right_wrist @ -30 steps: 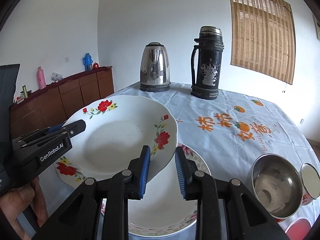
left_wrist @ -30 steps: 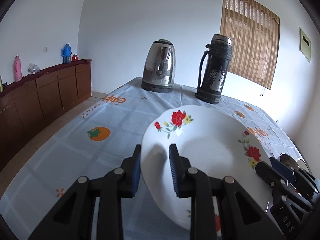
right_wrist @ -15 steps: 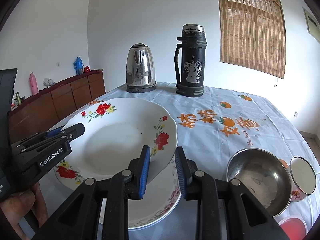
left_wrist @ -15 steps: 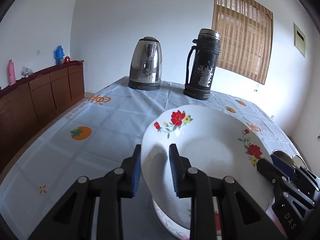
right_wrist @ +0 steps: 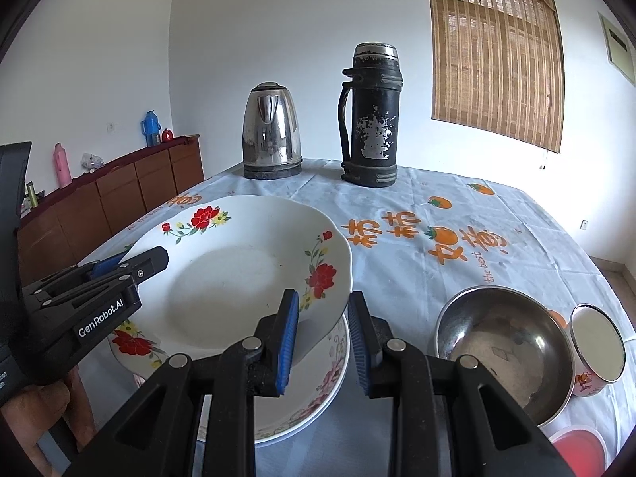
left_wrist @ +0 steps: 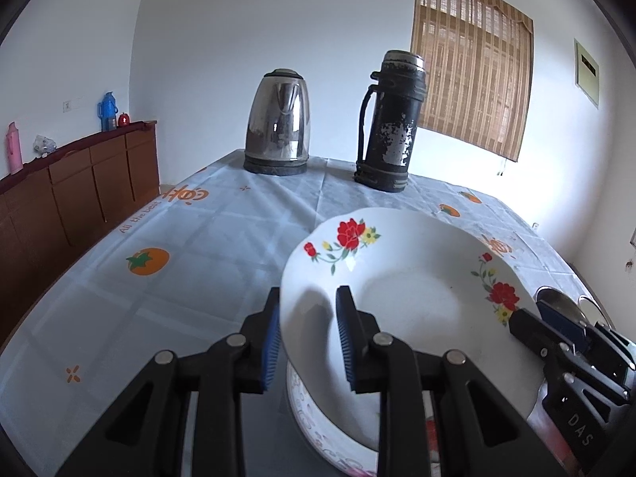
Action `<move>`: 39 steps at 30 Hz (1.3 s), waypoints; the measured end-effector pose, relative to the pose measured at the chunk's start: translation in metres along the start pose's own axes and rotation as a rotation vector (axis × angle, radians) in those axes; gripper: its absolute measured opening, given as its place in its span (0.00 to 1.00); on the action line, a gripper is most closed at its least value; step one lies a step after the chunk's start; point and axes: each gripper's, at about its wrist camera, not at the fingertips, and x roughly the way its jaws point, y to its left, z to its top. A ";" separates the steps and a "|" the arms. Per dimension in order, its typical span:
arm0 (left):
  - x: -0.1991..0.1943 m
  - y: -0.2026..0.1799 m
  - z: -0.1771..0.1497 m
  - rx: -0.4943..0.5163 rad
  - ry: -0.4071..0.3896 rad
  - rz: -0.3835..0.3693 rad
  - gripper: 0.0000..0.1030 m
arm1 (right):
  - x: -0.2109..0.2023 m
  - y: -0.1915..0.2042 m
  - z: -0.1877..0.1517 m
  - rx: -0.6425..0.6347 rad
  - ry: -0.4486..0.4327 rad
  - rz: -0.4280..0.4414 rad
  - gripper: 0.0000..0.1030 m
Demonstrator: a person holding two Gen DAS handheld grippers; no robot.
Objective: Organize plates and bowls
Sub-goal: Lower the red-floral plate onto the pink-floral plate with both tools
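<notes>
A white deep plate with red flowers (left_wrist: 417,298) (right_wrist: 230,278) hangs tilted just above the table, held by both grippers at opposite rims. My left gripper (left_wrist: 308,306) is shut on its left rim, one blue pad outside and one inside. My right gripper (right_wrist: 324,306) is shut on the right rim beside a red flower. Each gripper shows in the other's view: the right gripper (left_wrist: 548,318), the left gripper (right_wrist: 131,266). Directly under the held plate lies a second plate with a pink pattern (right_wrist: 318,389) (left_wrist: 318,433), partly hidden.
A steel bowl (right_wrist: 497,349), a floral cup (right_wrist: 596,342) and a red lid (right_wrist: 576,445) sit at the right. A kettle (left_wrist: 278,127) and a black thermos (left_wrist: 391,127) stand at the table's far edge. A wooden sideboard (left_wrist: 79,183) lines the left wall.
Both grippers have carried the flowered plate sideways over the pink-patterned plate, which now shows beneath it in the left wrist view. Both grips are unchanged.
</notes>
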 end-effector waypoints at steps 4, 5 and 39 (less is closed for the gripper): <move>0.000 -0.002 -0.001 0.012 -0.002 -0.002 0.23 | 0.002 -0.001 -0.001 0.000 0.006 -0.004 0.27; 0.000 -0.003 -0.001 0.016 -0.002 -0.002 0.23 | 0.002 -0.002 -0.002 0.001 0.008 -0.006 0.27; 0.015 -0.014 -0.014 0.102 0.111 0.009 0.23 | 0.017 -0.006 -0.011 -0.011 0.087 -0.042 0.27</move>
